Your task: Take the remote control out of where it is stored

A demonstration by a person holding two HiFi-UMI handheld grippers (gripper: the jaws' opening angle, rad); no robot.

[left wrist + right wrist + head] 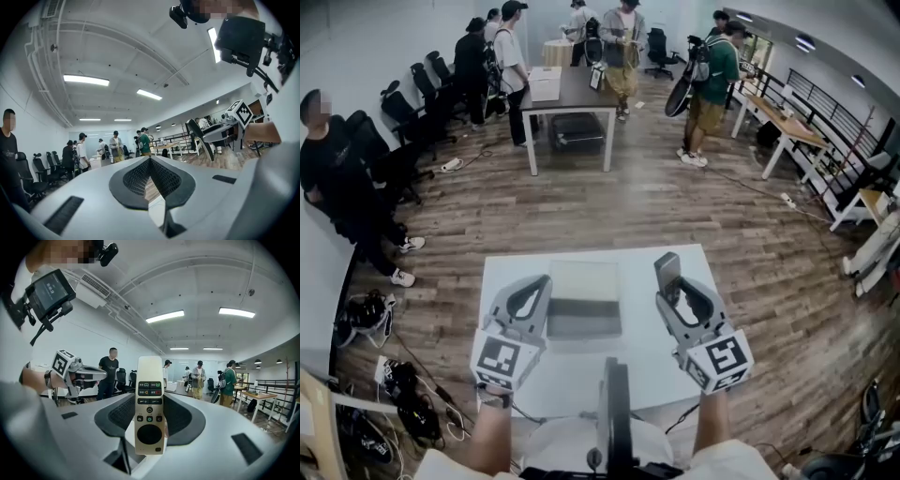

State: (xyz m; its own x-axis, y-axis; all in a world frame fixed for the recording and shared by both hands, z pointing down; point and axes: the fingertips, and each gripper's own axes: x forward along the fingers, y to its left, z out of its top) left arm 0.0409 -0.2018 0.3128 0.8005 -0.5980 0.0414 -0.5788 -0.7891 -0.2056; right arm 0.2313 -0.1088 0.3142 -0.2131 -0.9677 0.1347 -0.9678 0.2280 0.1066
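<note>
Well, the slim cream plastic remote control point(149, 404) is out of its storage and stands upright in the right gripper point(150, 427). That claw is closed on the remote's lower part, a dark ribbed pad against each long side. The button face, with its rows of small keys and one large dark round pad, turns toward the gripper's camera. In the head view the remote control point(667, 269) rises from the right gripper point(673, 298) just right of the flat grey rectangular box point(584, 302). The box lies in the middle of the white rectangular table point(511, 272) (its far half looks paler than its near half). From this view I cannot tell whether the box is open.

The left gripper point(150, 161) has its claw closed, the tips of the two dark ribbed pads meeting with nothing between them. A narrow gap lower down shows only floor and table edge. In the head view the left gripper point(542, 283) is held over the table at the box's left side, roughly level with the right one. Both grippers aim up and away from the person, toward the far end of the room.

Beyond the table, wood-pattern flooring point(675, 216) runs to a dark table point(577, 94) with several people standing around it.
</note>
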